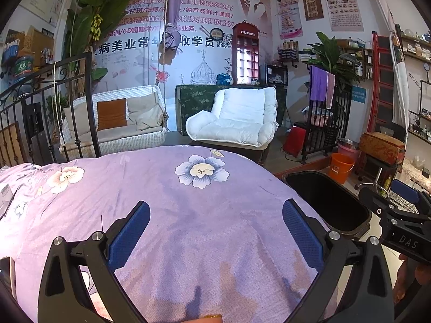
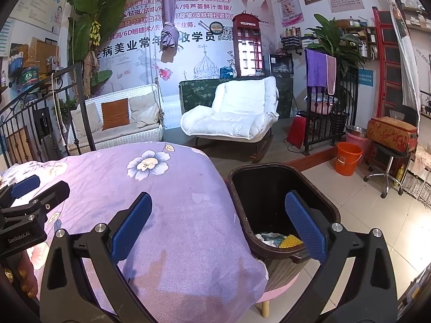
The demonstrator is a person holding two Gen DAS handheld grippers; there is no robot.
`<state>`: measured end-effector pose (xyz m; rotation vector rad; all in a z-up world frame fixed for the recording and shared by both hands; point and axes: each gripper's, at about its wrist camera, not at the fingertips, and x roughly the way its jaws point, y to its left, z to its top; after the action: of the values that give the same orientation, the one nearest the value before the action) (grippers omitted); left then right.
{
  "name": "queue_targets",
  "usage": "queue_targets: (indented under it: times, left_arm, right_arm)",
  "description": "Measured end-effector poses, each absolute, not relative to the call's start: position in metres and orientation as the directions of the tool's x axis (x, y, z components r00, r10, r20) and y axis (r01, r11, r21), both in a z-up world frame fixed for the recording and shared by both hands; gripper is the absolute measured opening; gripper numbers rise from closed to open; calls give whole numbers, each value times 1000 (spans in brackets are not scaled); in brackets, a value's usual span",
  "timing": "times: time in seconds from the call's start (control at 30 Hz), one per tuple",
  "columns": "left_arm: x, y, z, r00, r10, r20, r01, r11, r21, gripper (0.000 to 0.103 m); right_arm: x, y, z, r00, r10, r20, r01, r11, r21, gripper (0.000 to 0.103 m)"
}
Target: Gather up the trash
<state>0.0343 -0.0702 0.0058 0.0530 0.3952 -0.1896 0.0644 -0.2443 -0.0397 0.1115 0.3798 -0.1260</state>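
Note:
A dark brown trash bin [image 2: 317, 204] stands on the floor beside the bed; in it lie a yellow mesh piece [image 2: 289, 241] and white-green scraps [image 2: 269, 238]. The bin also shows in the left wrist view [image 1: 327, 202]. My right gripper [image 2: 218, 223] is open and empty, held over the bed edge and the bin's rim. My left gripper [image 1: 215, 232] is open and empty above the purple floral bedspread [image 1: 188, 215]. Each gripper shows at the edge of the other's view: the right [image 1: 404, 215] and the left [image 2: 29, 204].
A white package [image 1: 5, 196] lies at the bed's left edge. An iron bed frame [image 1: 67, 102] stands at the left. A white armchair [image 2: 231, 113], a wicker swing seat [image 2: 118, 123], an orange bucket [image 2: 347, 158] and a stool [image 2: 388, 161] stand beyond.

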Motion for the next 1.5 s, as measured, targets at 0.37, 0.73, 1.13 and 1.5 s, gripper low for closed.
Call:
queue_targets:
  times: [0.37,0.73,1.13,1.5]
  left_arm:
    - [33,-71,5,906,-172,-387,195,981,19,98]
    - [33,-71,5,906,-172,-387,194,981,17,98]
    - [34,-71,5,905,-174,-388,196,981,17,98]
    - [34,-71,5,904,-177,-389,198,980,15,98]
  right_arm:
    - [68,-243,-40,920,-100,-379,143,986,86,98]
    - [68,-243,-39,920,-102,-377,143,986,83,98]
    - [67,-243,-38,920,-101,-377,143,986,85,98]
    - [67,-243,-38,920,-103,-377,145,986,84,98]
